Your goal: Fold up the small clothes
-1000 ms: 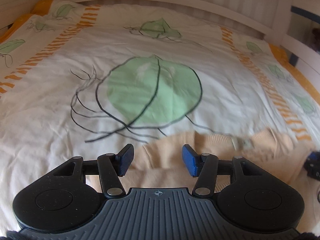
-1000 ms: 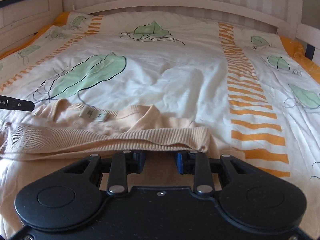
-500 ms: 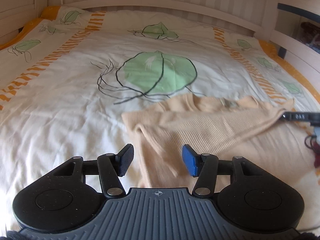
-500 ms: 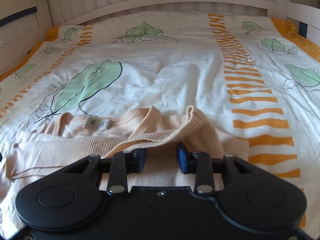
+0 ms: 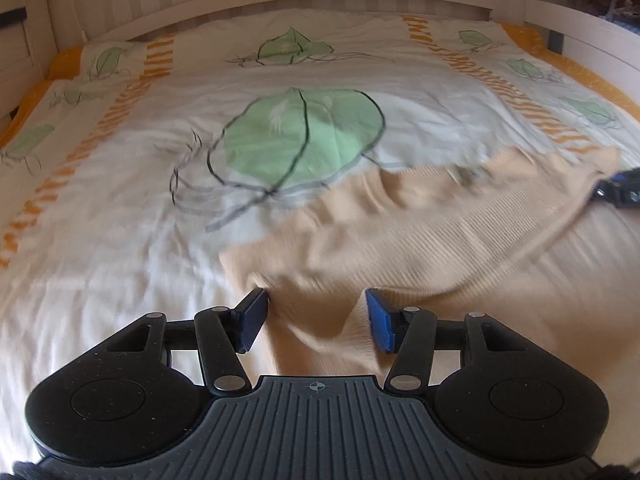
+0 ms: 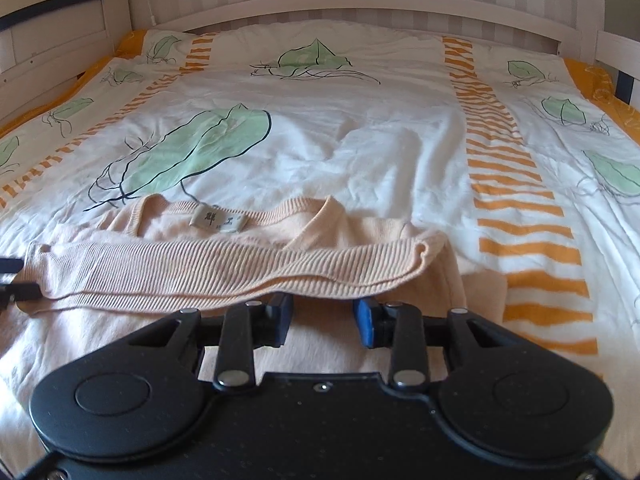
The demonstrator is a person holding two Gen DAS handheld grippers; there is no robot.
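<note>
A small peach knit sweater (image 6: 224,264) lies on the bed, its ribbed hem folded up toward the collar, where a white label (image 6: 220,218) shows. In the left wrist view the sweater (image 5: 420,236) is blurred and spreads to the right. My left gripper (image 5: 316,318) is open, its blue fingers standing over the sweater's left edge with cloth between them. My right gripper (image 6: 322,318) is open just in front of the ribbed fold, over the sweater's body. The right gripper's tip shows at the right edge of the left wrist view (image 5: 620,188).
The bed is covered by a white duvet (image 6: 360,140) with green leaf prints and orange striped bands. A white wooden headboard (image 6: 360,4) runs along the far side, with wooden rails (image 6: 52,40) at left and right.
Both grippers have drawn back from the sweater and stayed open. The ribbed fold has settled flatter and wider across the sweater. The left view is now blurred from motion.
</note>
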